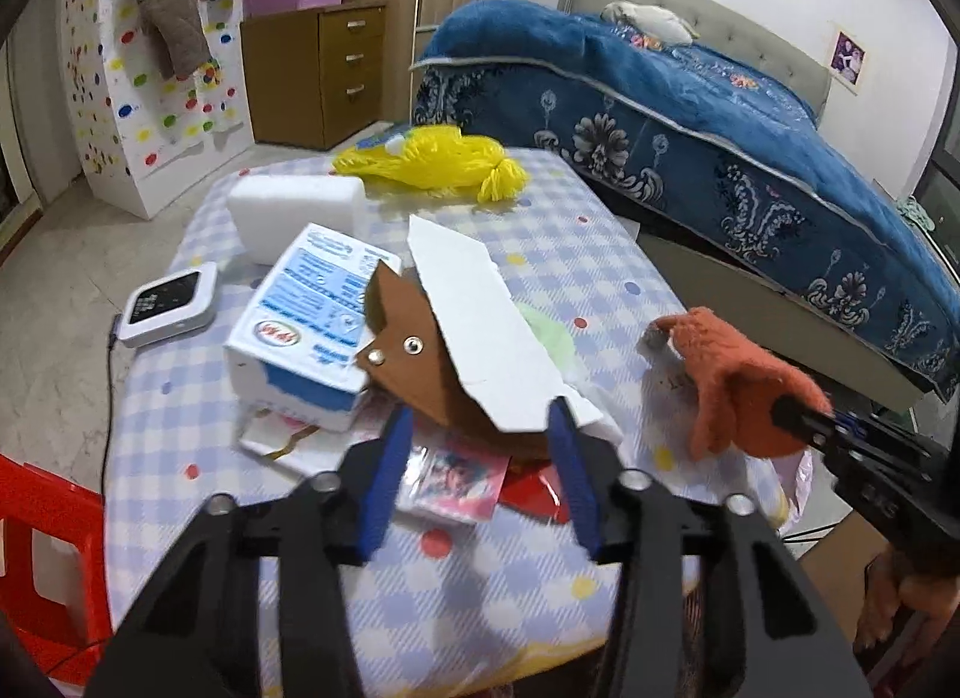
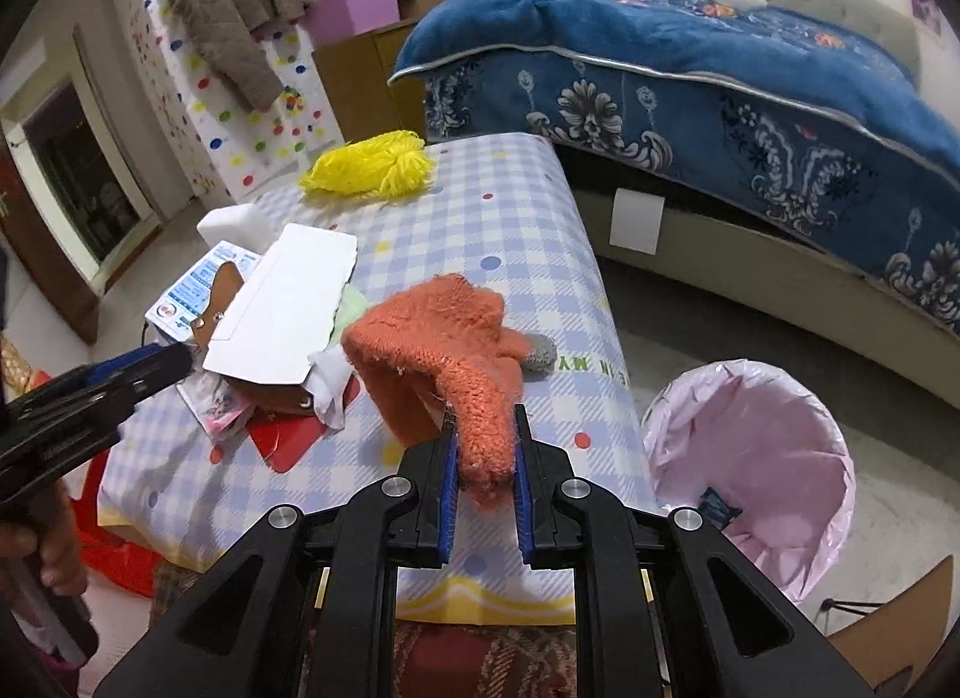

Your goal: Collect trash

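My right gripper (image 2: 485, 446) is shut on an orange knitted glove (image 2: 444, 326) and holds it above the table's right side; the glove also shows in the left wrist view (image 1: 738, 380). My left gripper (image 1: 480, 434) is open around a brown leather piece (image 1: 420, 362) under a white cardboard flap (image 1: 480, 314) in a trash pile. The pile shows in the right wrist view, cardboard (image 2: 282, 308) on top. A bin with a pink liner (image 2: 756, 470) stands right of the table.
On the checked tablecloth (image 1: 528, 578) lie a blue-white box (image 1: 306, 326), a white foam block (image 1: 294, 206), yellow yarn (image 1: 432, 164), a small white device (image 1: 168, 302), red and printed wrappers (image 1: 456, 482). A red stool (image 1: 42, 566) stands left. A bed (image 1: 720, 128) is right.
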